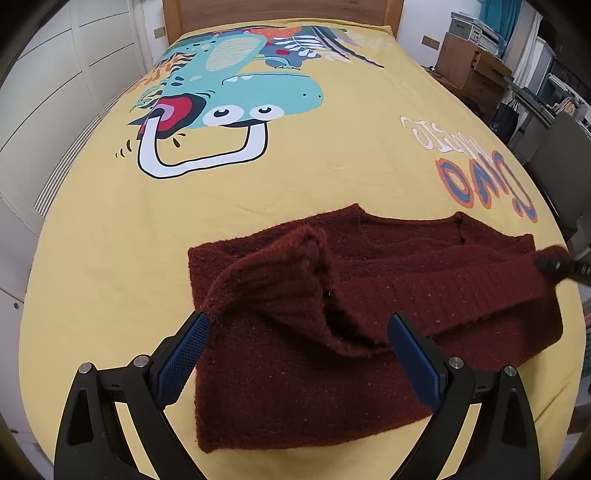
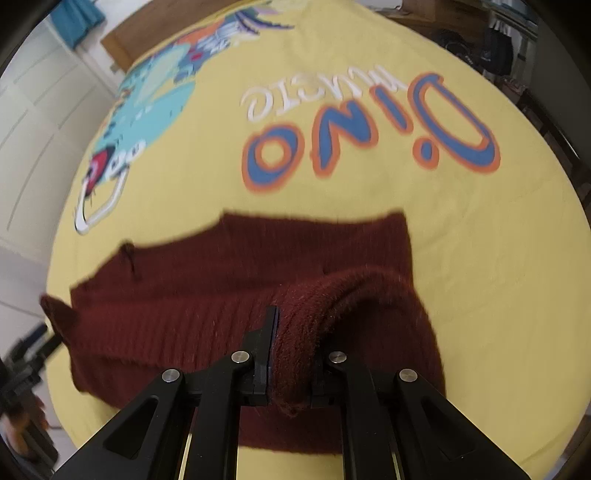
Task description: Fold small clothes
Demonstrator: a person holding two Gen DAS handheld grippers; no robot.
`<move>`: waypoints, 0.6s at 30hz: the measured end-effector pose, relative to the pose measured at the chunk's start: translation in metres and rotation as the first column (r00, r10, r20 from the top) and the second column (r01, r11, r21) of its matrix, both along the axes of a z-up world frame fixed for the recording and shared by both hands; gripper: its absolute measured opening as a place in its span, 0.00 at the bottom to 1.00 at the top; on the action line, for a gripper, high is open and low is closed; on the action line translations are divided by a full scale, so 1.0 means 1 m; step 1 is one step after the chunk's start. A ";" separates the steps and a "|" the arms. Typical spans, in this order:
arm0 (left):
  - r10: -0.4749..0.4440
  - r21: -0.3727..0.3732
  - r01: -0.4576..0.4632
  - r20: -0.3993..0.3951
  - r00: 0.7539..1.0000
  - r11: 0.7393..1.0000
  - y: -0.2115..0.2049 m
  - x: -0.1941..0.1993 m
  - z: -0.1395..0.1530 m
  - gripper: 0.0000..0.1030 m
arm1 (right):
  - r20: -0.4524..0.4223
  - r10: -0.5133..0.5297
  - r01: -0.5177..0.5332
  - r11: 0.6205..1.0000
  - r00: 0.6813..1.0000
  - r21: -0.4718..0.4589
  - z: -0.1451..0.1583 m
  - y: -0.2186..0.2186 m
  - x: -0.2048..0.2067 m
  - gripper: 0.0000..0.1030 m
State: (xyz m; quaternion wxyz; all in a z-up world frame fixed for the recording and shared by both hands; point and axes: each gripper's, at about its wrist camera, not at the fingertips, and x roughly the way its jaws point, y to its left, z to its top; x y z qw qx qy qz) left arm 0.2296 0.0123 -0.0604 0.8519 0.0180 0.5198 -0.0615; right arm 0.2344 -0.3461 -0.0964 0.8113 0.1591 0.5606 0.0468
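A dark red knitted sweater [image 1: 295,350] is lying on the yellow dinosaur bedsheet [image 1: 295,184]. The left gripper [image 1: 299,336] is hovering over it, fingers spread wide around a raised ribbed cuff [image 1: 280,269]. The right gripper [image 2: 291,339] is pinching the sweater's other sleeve [image 2: 306,325], lifting it.

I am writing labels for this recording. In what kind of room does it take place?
Most likely a bedroom. The maroon sweater lies on a bed with a yellow dinosaur sheet and a wooden headboard, with white wardrobe doors beside it.
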 end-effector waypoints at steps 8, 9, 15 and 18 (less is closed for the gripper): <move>0.007 0.014 -0.007 -0.022 1.000 1.000 0.002 0.002 -0.007 0.92 | 0.000 -0.024 0.024 1.000 1.000 -0.001 0.001 0.000 0.024 0.31; 0.010 0.014 -0.009 -0.023 1.000 1.000 0.002 0.003 -0.007 0.92 | 0.007 -0.029 0.029 1.000 1.000 -0.009 0.003 0.000 0.024 0.50; 0.016 0.000 -0.016 -0.031 0.999 1.000 0.002 0.003 -0.011 0.92 | 0.072 0.011 -0.005 0.997 0.997 -0.076 0.013 0.006 0.014 0.81; 0.003 -0.012 -0.003 -0.033 0.999 1.000 -0.005 0.000 -0.014 0.92 | 0.095 0.049 -0.036 0.990 0.994 -0.134 0.018 0.016 0.001 0.86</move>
